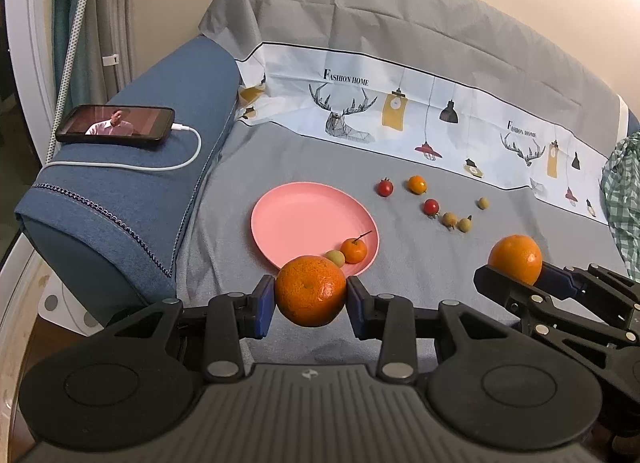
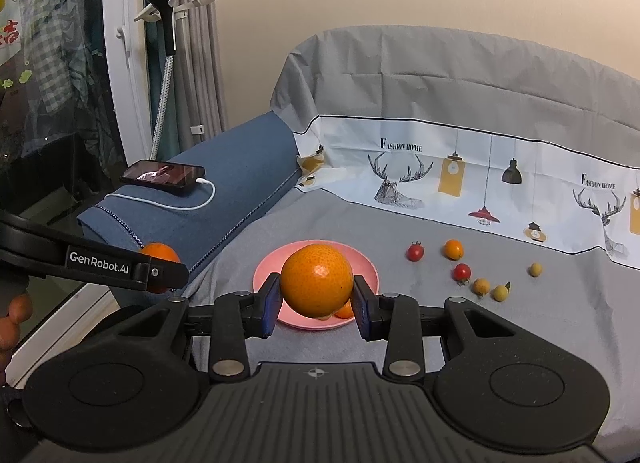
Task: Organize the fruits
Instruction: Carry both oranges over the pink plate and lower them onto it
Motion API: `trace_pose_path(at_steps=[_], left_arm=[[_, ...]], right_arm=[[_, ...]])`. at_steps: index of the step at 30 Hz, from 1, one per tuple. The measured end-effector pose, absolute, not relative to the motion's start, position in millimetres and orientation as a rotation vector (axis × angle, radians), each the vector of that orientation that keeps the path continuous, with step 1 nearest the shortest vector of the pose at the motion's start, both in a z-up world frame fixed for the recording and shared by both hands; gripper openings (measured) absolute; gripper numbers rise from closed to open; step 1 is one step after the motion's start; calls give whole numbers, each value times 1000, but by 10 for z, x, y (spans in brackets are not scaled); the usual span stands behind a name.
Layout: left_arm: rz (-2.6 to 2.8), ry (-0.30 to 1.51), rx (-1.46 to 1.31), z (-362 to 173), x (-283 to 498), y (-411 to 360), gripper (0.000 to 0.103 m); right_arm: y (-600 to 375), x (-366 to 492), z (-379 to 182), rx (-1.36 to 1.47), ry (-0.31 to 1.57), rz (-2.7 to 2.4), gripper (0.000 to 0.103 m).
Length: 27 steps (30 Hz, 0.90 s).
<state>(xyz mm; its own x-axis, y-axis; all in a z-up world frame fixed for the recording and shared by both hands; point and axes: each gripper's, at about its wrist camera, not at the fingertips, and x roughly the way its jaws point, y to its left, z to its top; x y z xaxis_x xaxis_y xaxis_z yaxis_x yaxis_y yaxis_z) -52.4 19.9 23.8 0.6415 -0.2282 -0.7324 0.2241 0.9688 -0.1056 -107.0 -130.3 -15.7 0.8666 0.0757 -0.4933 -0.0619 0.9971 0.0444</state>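
Observation:
My left gripper is shut on a rough-skinned mandarin, held above the near rim of the pink plate. The plate holds a small orange with a stem and a small green fruit. My right gripper is shut on a smooth orange, held above the plate; it also shows in the left wrist view to the right. Loose on the grey cloth lie two red cherry tomatoes, an orange tomato and three yellowish small fruits.
A blue sofa armrest on the left carries a phone with a white charging cable. A printed cloth covers the sofa back. A green checked cloth lies at the right edge. A steamer hose stands far left.

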Motion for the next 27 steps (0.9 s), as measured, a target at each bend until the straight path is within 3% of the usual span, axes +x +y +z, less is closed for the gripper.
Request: trace_pose_path(at_steps=[27], left_arm=[[-252,897,-30,69,-345,256,42]], right_arm=[[-1293,-881,-264,26,580,71,39]])
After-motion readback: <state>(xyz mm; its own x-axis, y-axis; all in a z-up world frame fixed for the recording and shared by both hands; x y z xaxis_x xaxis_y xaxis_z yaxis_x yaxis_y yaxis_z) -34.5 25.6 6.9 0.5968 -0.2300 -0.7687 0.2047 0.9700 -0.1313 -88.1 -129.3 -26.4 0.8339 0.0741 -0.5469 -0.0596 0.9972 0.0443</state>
